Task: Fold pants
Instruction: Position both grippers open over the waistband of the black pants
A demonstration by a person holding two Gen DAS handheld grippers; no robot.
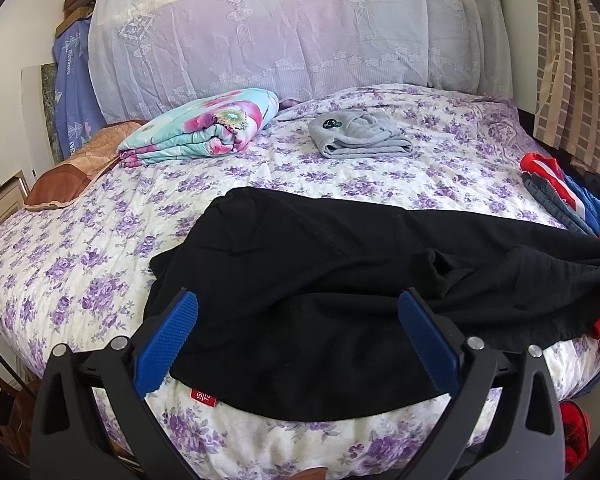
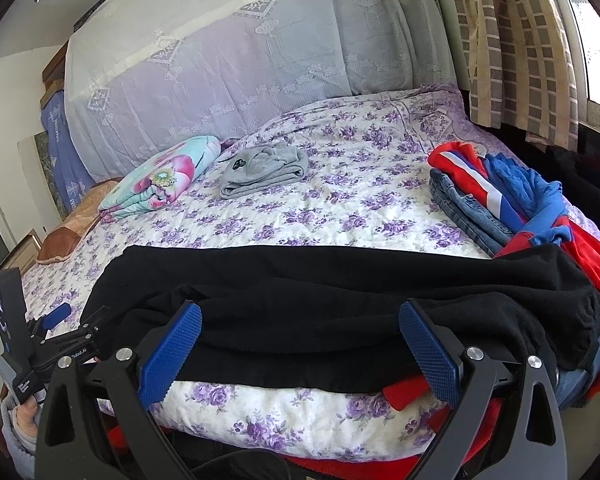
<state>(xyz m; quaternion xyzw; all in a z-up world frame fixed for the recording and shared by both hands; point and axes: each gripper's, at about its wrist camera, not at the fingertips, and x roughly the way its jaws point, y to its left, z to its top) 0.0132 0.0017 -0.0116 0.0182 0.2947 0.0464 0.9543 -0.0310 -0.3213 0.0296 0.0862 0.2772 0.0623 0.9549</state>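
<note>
We hold the left gripper (image 1: 298, 312) with its blue fingers (image 1: 168, 344) spread wide apart, gripping nothing, poised over the near edge of the black pants (image 1: 340, 280); the pants lie rumpled and stretched sideways across the flowered bedspread (image 1: 60, 272) just ahead of both tools, a red tag (image 1: 203, 397) showing at their hem beneath the left fingers; the right gripper (image 2: 300, 314) is likewise open and empty, its fingers framing the same dark cloth; beyond the right gripper, off to its right, a pile of clothes (image 2: 500, 196) in red, blue and denim touches the pants' end; farther ahead of us rest a folded grey garment (image 1: 360, 140) and, to its left, a folded floral blanket (image 1: 204, 128); behind them hangs a lace curtain (image 1: 280, 32).
</note>
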